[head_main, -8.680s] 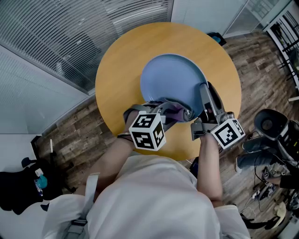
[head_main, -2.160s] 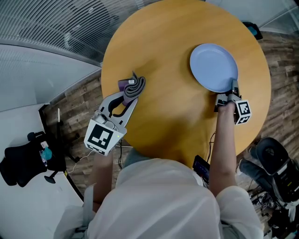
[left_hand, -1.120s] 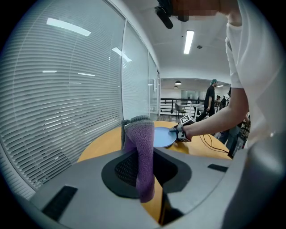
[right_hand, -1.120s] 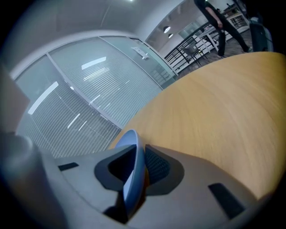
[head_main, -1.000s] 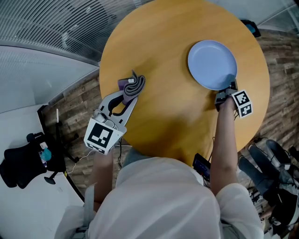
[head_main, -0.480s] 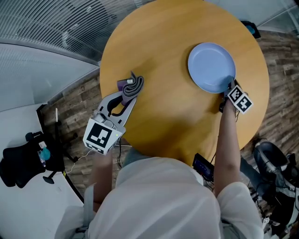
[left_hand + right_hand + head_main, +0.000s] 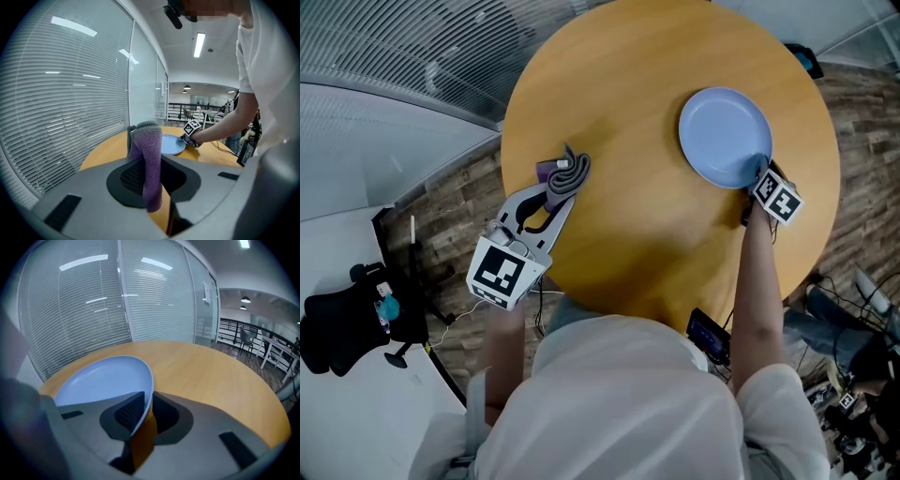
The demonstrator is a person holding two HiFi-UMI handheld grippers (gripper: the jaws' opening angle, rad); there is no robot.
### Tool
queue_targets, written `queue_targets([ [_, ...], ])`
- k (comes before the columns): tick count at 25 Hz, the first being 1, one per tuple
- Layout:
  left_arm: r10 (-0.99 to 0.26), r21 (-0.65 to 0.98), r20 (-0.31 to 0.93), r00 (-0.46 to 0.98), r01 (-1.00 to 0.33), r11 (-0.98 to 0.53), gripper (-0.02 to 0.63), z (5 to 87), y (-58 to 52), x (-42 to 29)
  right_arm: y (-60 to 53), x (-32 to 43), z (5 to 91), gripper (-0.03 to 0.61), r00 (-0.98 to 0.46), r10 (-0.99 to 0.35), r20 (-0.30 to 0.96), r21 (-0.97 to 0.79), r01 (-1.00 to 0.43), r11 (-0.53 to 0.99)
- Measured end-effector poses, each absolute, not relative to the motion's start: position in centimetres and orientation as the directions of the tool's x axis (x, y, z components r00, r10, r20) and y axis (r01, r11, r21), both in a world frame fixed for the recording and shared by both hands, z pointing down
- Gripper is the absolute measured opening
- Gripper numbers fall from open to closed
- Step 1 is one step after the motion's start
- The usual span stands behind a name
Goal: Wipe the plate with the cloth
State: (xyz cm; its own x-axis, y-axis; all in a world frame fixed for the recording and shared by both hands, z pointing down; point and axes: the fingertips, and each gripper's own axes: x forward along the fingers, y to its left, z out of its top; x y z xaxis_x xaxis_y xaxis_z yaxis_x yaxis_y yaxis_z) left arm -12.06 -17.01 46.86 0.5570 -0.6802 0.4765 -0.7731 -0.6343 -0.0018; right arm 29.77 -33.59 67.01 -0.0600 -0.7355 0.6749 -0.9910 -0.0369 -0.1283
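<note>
Round worktop; left tool clenched on cloth, right tool nips plate rim: thin hold, plate could slip free.

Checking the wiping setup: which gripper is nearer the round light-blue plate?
Right. The right gripper is clamped on the rim of the round light-blue plate; the left gripper, holding the purple-grey cloth, sits apart across the wooden table.

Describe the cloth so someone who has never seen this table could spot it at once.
Find the round wooden table, then its left side. The cloth is the purple and grey bundle pinched by the left gripper, the only soft thing there; the plate opposite is blue.
</note>
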Motion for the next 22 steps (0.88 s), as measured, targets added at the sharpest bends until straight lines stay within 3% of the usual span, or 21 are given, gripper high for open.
queue_targets([
  [22, -0.686, -0.007, 0.429, 0.588, -0.757, -0.653, 0.055, 45.8, -17.0, -11.9, -33.5, 29.9, 60.1, 0.048, -0.067, -0.859, 0.508, -0.091, -0.996, 0.025],
])
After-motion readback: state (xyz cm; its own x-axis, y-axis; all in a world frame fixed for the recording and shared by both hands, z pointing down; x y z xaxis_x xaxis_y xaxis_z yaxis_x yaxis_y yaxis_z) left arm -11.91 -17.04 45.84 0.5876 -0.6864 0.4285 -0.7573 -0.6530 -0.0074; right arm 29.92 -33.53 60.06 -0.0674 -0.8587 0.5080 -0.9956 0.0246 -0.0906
